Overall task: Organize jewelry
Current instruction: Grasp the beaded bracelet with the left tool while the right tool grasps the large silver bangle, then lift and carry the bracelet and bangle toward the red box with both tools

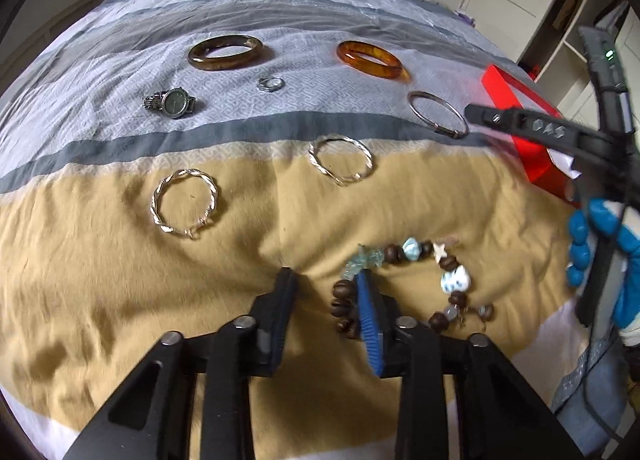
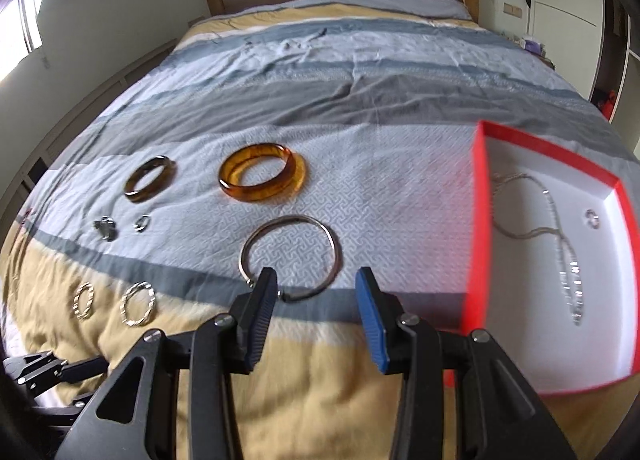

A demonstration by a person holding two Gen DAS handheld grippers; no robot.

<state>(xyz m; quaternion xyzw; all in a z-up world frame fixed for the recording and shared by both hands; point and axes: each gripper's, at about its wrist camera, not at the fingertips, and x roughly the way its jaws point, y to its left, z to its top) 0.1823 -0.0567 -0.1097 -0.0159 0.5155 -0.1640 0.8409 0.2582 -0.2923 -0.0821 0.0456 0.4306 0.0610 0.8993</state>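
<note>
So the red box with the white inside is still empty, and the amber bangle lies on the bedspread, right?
Not quite. The red box is not empty: the right wrist view shows a silver chain necklace and a small ring already lying in it. The amber bangle does lie on the bedspread.

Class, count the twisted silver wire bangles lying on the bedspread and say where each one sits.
2. One twisted bangle lies on the tan stripe at left; the other twisted bangle sits farther right, near the grey band. None seem hidden.
</note>
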